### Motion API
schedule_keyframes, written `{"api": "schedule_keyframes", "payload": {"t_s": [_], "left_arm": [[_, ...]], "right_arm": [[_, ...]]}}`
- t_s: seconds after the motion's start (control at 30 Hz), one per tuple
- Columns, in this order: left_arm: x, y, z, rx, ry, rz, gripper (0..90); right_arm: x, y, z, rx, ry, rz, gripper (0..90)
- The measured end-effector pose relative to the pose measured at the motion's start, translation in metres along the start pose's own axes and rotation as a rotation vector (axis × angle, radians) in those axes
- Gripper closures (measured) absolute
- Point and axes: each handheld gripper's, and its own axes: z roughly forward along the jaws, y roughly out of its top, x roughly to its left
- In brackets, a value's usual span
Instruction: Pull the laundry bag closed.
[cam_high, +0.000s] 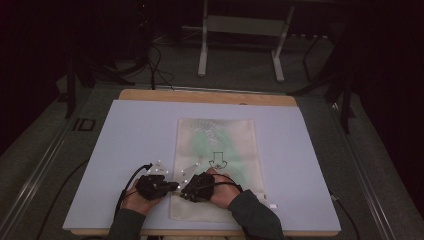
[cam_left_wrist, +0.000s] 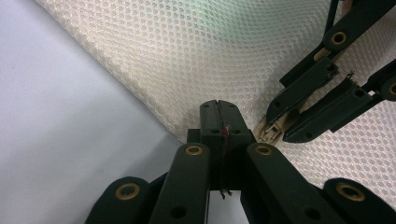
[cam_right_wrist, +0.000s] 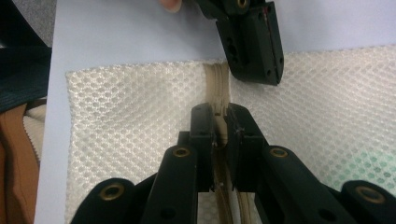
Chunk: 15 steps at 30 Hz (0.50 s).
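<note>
Pinching the mesh bag (cam_high: 216, 150) at its near-left edge in closed left gripper (cam_left_wrist: 218, 122) jaws, steadied while right gripper (cam_right_wrist: 220, 126) jaws, clamped on the bag's zipper pull (cam_right_wrist: 219, 122), drew evenly.

No readable text, labels or numbers anywhere on the things

The high view is looking forward and down over the surface (cam_high: 125, 130); both gripper views are looking closely at the mesh bag (cam_left_wrist: 210, 51), sharing its zipper end.
</note>
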Motion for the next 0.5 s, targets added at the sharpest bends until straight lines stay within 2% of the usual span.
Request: {"api": "schedule_keyframes", "payload": {"t_s": [0.5], "left_arm": [[-0.0010,-0.0002,-0.0002,-0.001,0.009,0.003,89.6]], "right_arm": [[0.0011,-0.0078,-0.0054,0.001,-0.008,0.006,82.4]]}}
